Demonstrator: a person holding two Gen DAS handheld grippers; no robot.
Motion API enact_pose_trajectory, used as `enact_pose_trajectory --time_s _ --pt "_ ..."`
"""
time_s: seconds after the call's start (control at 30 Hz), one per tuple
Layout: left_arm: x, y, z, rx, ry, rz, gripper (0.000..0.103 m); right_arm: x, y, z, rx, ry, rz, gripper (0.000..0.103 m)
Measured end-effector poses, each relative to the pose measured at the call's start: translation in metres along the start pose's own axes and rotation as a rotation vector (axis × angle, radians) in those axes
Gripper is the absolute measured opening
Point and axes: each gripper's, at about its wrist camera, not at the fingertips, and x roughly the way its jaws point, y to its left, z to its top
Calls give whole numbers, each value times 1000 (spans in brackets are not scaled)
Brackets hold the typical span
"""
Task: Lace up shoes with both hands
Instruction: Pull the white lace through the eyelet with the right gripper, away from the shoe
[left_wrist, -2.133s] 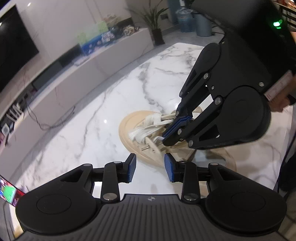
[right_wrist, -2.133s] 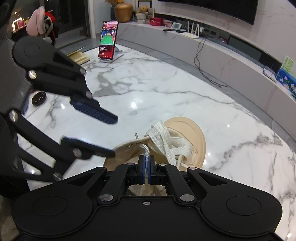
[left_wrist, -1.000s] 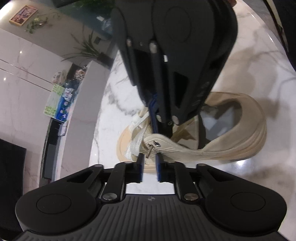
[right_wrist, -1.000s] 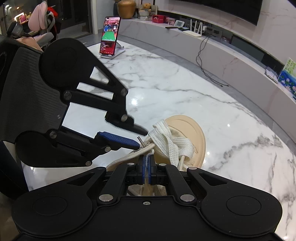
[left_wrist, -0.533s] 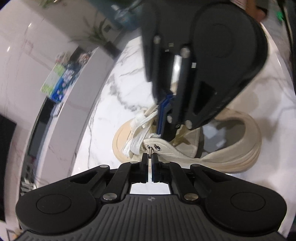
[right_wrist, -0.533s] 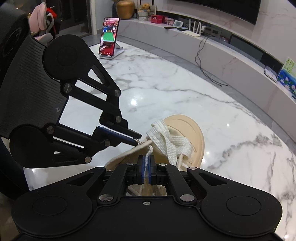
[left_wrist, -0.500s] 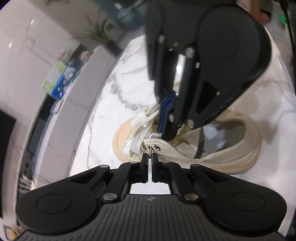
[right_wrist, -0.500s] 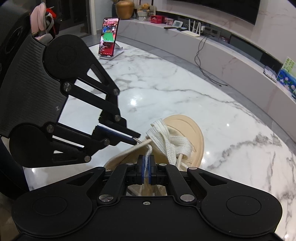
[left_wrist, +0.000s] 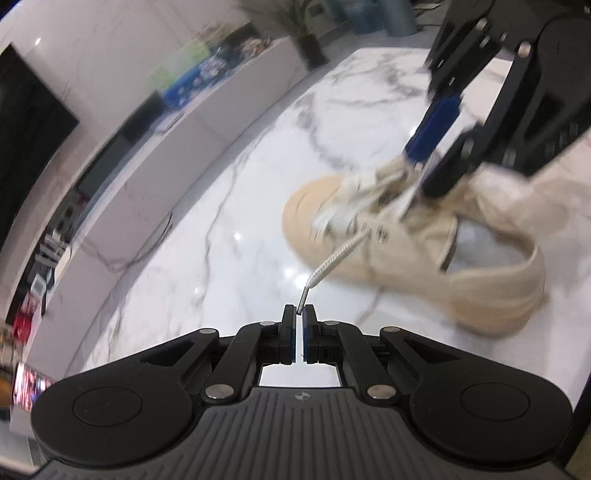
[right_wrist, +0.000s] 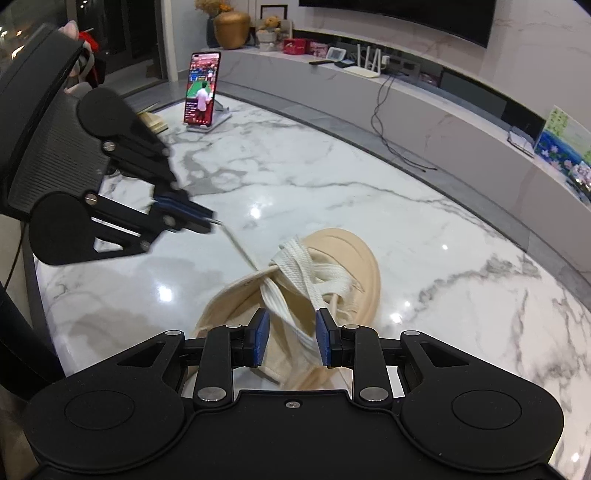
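Two grippers over one marble table (right_wrist: 369, 177), a beige shoe (left_wrist: 424, 251) lying on it with its toe toward the far wall unit. White lace (right_wrist: 295, 291) is crossed over the tongue; one free end runs out of an eyelet on the shoe's side nearest my left hand, straight toward the left gripper (left_wrist: 299, 314). That gripper is clamped together on the lace tip (left_wrist: 303, 297), holding it off the shoe, so the lace's long axis lies along the pull line from eyelet to pads. My right gripper (right_wrist: 291, 341) sits directly above the tongue; its jaws have just been opening and stand apart, with the laces below them but nothing pinched. Judgement: left hand owns the pull-through; right is nearer the crossings for the next pick, roughly along the shoe's length
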Motion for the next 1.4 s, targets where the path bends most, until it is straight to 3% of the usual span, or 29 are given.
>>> enact_pose_trajectory --time_s 0.17,0.6,0.7,0.83,1.17,1.4 --pt "-13 12 -28 -40 60 44 2 -8 -11 -7 31 5 -38 25" --pt "-19 12 -47 -34 153 69 0 -3 -15 -24 21 72 -78 25" --pt "-24 10 -45 -38 121 77 3 -4 -18 -28 18 91 -84 25" --pt "-29 -6 -30 -2 61 36 22 -3 -25 -41 0 159 -101 25" --pt "-18 -28 -11 48 7 -29 33 -4 -58 -81 38 274 -121 25" --pt "-16 -37 2 64 -28 -51 38 -7 -71 -103 33 356 -82 25"
